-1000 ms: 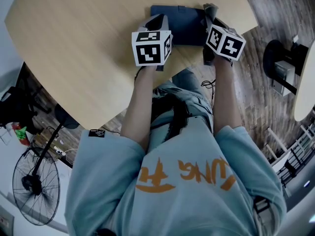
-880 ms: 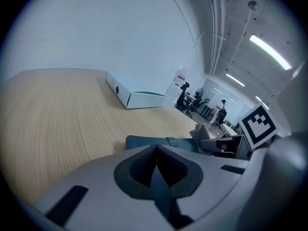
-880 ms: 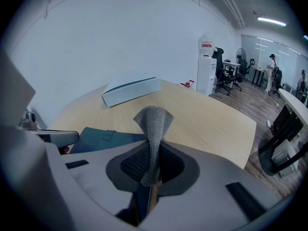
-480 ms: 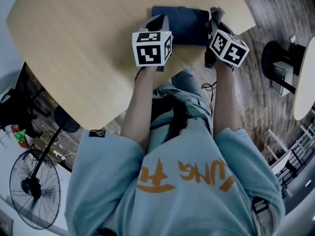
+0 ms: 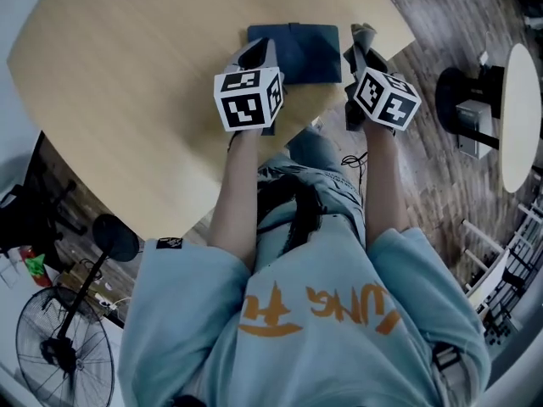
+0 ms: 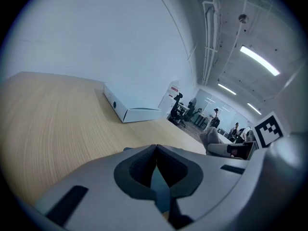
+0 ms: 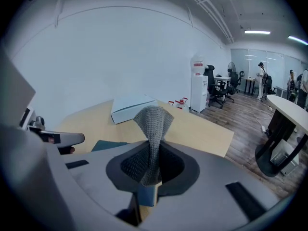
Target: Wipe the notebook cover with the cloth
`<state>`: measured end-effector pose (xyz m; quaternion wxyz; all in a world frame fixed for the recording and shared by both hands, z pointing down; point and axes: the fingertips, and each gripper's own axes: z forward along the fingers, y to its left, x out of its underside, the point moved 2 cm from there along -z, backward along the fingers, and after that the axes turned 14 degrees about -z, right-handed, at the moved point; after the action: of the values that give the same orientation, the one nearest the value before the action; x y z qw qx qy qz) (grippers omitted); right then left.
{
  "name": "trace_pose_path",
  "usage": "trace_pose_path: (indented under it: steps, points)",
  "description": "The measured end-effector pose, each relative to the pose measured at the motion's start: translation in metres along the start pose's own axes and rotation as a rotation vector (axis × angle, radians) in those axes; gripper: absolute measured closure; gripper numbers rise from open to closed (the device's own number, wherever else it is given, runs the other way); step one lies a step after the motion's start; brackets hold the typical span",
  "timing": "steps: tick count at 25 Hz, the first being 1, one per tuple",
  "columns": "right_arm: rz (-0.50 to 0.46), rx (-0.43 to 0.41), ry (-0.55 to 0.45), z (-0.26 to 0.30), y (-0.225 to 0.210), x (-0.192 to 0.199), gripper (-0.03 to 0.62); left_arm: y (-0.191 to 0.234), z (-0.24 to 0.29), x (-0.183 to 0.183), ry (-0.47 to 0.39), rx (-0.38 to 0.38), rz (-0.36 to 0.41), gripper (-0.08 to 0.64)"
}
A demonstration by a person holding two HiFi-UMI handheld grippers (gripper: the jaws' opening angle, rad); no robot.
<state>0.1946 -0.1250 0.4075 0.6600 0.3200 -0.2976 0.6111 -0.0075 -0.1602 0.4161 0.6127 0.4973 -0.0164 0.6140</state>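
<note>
Right gripper (image 7: 152,148): its jaws are clenching a fold of the cloth (image 7: 154,120), and the loose end is standing up out of them in a soft peak.
Left gripper (image 6: 156,149): its jaws are pressing together on nothing; dark blue is showing through the slot beneath them, most likely the notebook.
Notebook (image 5: 299,51): it is lying flat by the table's (image 5: 127,83) near edge, toward the right corner. The left gripper's tip is sitting over the notebook's left edge, though I cannot tell if it is touching. The right gripper is hanging just beside the right edge.
Step in hand: probably bringing the cloth onto the cover; no wiping contact is showing yet.
Doing it well: the free end should be going down flat so a broad patch is rubbing rather than the jaw tips. Strokes should be running from the left edge outward under light pressure, so the book is not sliding off the near edge.
Materials: the cloth is looking grey, open-knit and floppy, the notebook thin, dark blue and matte, and the table pale, smooth wood grain.
White box (image 6: 130,110): it is sitting flat by the far edge.
</note>
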Motion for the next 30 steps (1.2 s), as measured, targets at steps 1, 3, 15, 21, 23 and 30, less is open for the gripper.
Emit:
trace_pose_path:
  steps: [1,3,15,21,23,30]
  points:
    - [-0.001,0.000,-0.014,-0.006,-0.003,-0.003,0.563,-0.005,-0.004,-0.003,-0.014,0.008,0.001,0.543]
    - [-0.004,-0.002,-0.049,-0.014,-0.006,-0.012,0.563,-0.012,-0.013,-0.011,-0.047,0.015,0.007,0.543]
    - [-0.083,-0.095,-0.420,-0.065,-0.006,-0.127,0.566,-0.062,-0.078,-0.098,-0.339,-0.026,0.090,0.543]
    - [-0.123,-0.184,-0.548,-0.093,0.000,-0.185,0.565,-0.094,-0.125,-0.152,-0.513,-0.064,0.178,0.543]
    - [-0.127,-0.186,-0.575,-0.100,-0.007,-0.198,0.566,-0.108,-0.137,-0.167,-0.569,-0.107,0.271,0.543]
    - [-0.358,-0.089,-0.707,-0.144,-0.036,-0.234,0.566,-0.146,-0.169,-0.180,-0.735,-0.186,0.301,0.543]
